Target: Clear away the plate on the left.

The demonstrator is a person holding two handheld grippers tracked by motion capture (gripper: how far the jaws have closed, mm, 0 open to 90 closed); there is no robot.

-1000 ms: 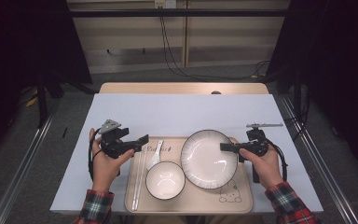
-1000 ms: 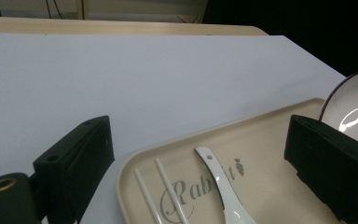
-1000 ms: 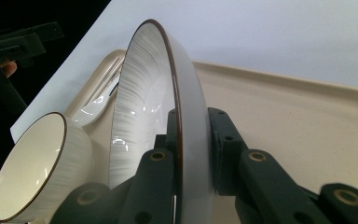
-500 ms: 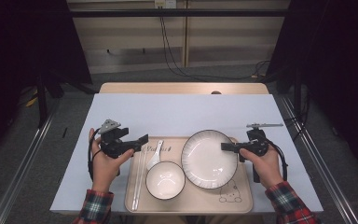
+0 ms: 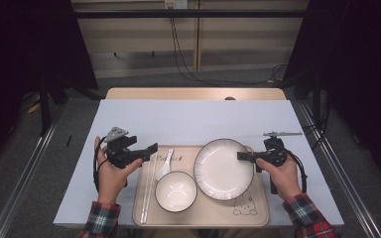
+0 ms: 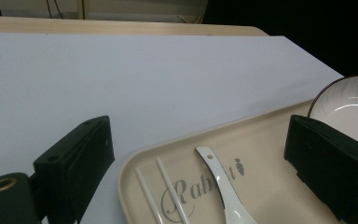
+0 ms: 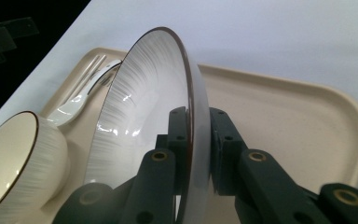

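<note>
A beige tray [image 5: 258,210] lies at the table's near edge. On it are a large white plate [image 5: 223,168] with a dark rim, a white bowl [image 5: 175,191], a white spoon [image 5: 164,163] and white chopsticks [image 5: 148,191]. My right gripper [image 5: 243,156] is shut on the plate's right rim; in the right gripper view the jaws [image 7: 196,126] clamp the plate [image 7: 140,107] from both sides. My left gripper [image 5: 146,152] hovers at the tray's left far corner, open [image 6: 198,135], with the spoon [image 6: 219,179] and chopsticks [image 6: 168,196] below and nothing between its pads.
A pale blue-white mat [image 5: 193,119] covers the table, bare beyond the tray. The wooden table edge [image 5: 193,94] runs along the back. The bowl [image 7: 14,154] stands close to the left of the plate. Dark floor and metal rails flank both sides.
</note>
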